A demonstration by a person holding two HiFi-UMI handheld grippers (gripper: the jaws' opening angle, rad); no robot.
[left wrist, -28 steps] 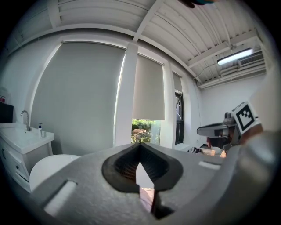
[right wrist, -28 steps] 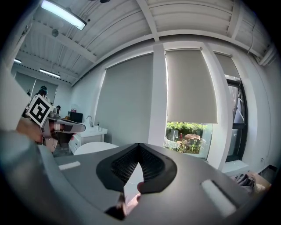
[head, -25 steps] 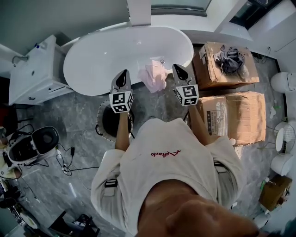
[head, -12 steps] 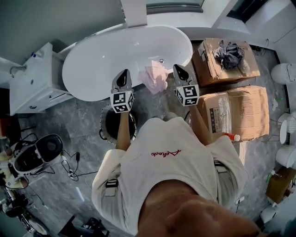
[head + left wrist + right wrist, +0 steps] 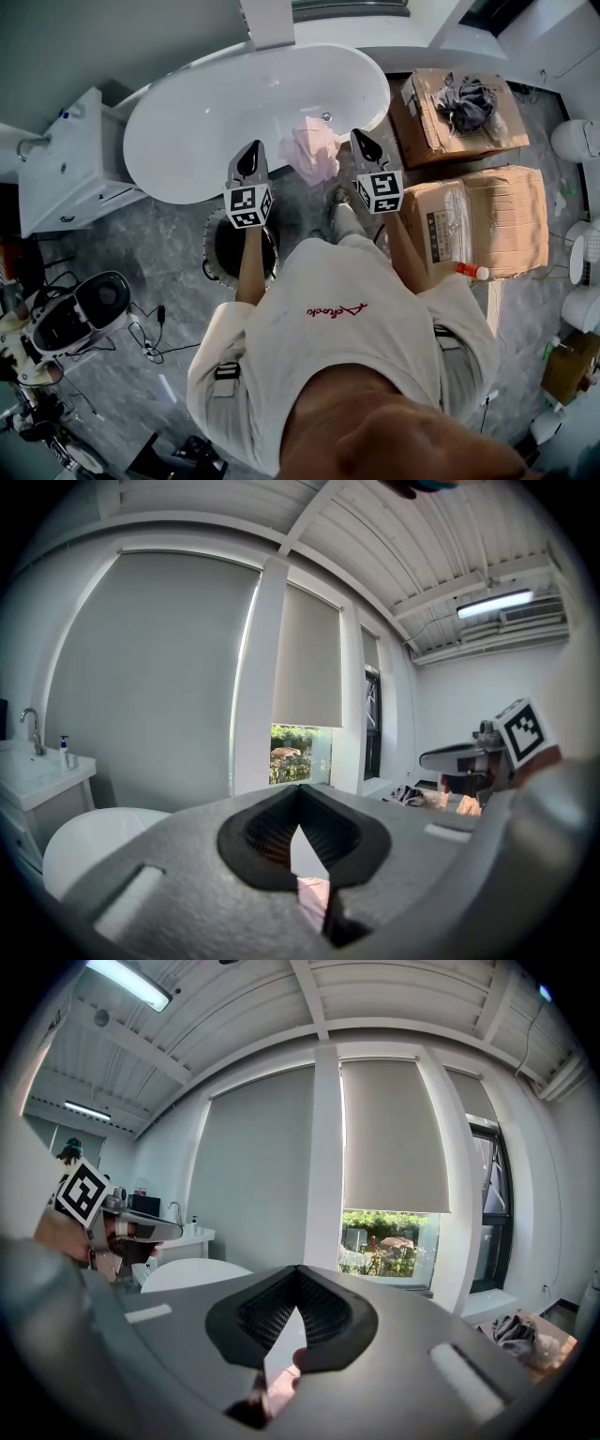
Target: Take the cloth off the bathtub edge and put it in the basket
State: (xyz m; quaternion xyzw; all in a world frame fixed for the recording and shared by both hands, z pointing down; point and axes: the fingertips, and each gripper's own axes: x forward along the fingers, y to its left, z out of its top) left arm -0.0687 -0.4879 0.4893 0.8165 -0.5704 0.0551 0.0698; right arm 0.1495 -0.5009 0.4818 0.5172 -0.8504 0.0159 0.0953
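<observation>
Currently, pink cloth (image 5: 314,150) draped over near edge of bathtub (image 5: 216,112). Left tongs (image 5: 250,155) and right tongs (image 5: 364,142) both closed, nothing gripped, positioned at tub's near rim, one either side of cloth. Basket (image 5: 221,246) set on floor just beside tub's near side, under left tongs.

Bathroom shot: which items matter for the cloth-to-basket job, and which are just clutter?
Job:
- pink cloth, draped on the bathtub edge
- basket on the floor
- left hand-held gripper and right hand-held gripper, both shut, empty

Lying about:
- cardboard boxes
- grey rag on one box
- sink cabinet
</observation>
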